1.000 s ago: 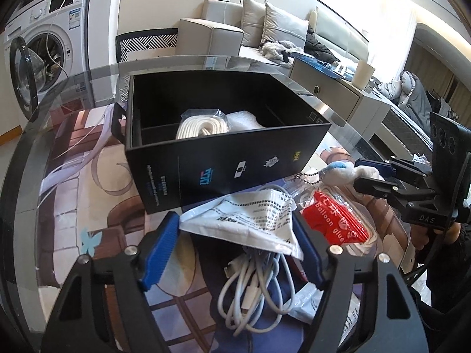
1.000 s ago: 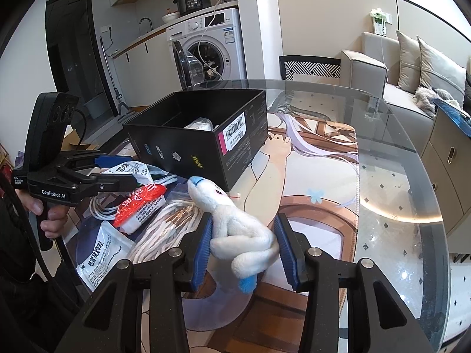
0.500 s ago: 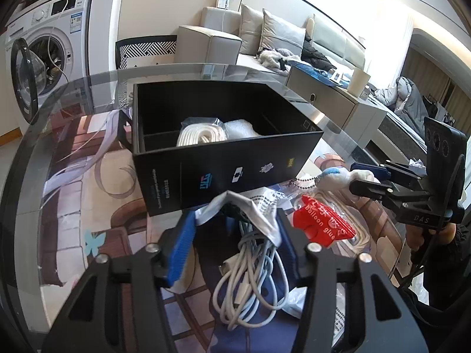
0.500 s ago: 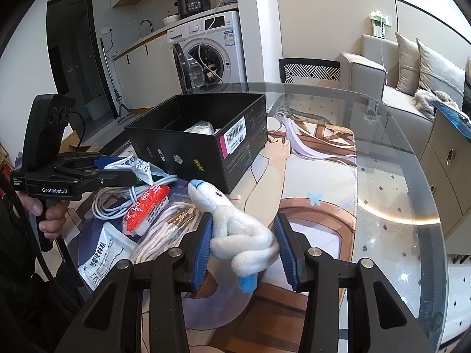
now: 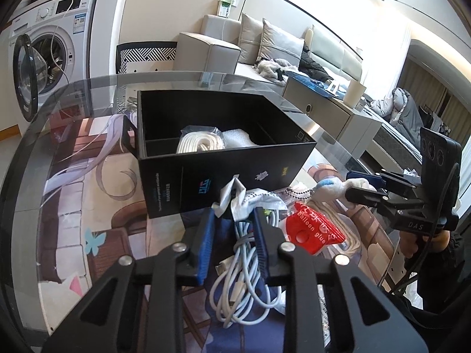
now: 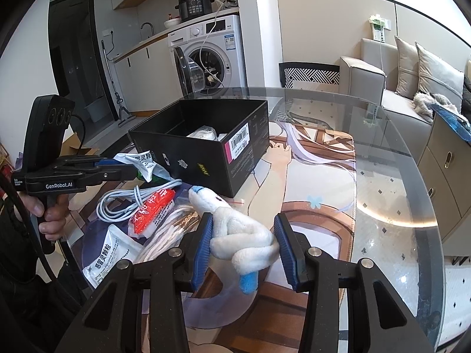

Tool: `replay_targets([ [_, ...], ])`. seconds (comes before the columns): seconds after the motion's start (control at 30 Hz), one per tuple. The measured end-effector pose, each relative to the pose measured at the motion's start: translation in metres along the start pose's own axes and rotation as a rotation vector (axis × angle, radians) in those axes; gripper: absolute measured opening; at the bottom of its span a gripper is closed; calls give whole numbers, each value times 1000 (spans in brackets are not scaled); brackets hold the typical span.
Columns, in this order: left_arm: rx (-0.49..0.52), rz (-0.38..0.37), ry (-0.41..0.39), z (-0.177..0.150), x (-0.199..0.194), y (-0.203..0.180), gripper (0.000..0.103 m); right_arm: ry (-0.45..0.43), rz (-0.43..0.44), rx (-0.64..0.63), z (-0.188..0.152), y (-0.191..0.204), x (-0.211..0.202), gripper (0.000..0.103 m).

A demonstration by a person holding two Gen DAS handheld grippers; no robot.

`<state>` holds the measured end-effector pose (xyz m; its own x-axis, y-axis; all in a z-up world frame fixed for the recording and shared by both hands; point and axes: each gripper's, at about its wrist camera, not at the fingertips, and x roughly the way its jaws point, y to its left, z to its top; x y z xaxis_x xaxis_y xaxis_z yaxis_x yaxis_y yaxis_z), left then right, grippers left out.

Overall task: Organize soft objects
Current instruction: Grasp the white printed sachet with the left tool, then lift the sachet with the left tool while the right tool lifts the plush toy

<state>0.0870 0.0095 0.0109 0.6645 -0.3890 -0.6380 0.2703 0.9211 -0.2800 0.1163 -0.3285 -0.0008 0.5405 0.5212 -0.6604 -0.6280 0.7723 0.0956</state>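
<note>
My left gripper (image 5: 232,220) is shut on a crumpled white printed packet (image 5: 238,200) and holds it just in front of the black box (image 5: 217,173). The packet also shows in the right wrist view (image 6: 141,161). The box (image 6: 206,158) holds a bagged white rope coil (image 5: 200,141) and bubble wrap (image 5: 238,138). My right gripper (image 6: 243,235) is shut on a white plush toy with blue tips (image 6: 238,232), held above the table to the right of the pile. The toy shows in the left wrist view (image 5: 332,186).
On the glass table (image 6: 382,206) lie a white cable bundle (image 5: 244,282), a red balloon glue packet (image 5: 312,229), a white rope coil (image 6: 164,235) and another white packet (image 6: 109,256). A washing machine (image 6: 212,56) and sofa (image 5: 265,47) stand beyond.
My left gripper closed on the white packet and lifted it off the cable bundle toward the box. The right gripper kept holding the plush toy, nearly still.
</note>
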Motion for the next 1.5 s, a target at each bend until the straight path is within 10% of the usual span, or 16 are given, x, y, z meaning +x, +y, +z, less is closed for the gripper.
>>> replay_targets([
  [0.07, -3, 2, -6, 0, -2, 0, 6, -3, 0, 0, 0, 1, -2, 42],
  [0.37, -20, 40, 26, -6, 0, 6, 9, -5, 0, 0, 0, 2, -3, 42],
  [0.53, -38, 94, 27, -6, -4, 10, 46, -5, 3, 0, 0, 3, -6, 42],
  [1.13, -47, 221, 32, -14, 0, 16, 51, 0, 3, 3, -1, 2, -5, 42],
  [1.3, -52, 245, 15, -20, -3, 18, 92, 2, 4, 1, -2, 1, -4, 42],
  [1.5, -66, 245, 19, -16, 3, 23, 95, 5, 4, 3, -2, -1, -1, 42],
])
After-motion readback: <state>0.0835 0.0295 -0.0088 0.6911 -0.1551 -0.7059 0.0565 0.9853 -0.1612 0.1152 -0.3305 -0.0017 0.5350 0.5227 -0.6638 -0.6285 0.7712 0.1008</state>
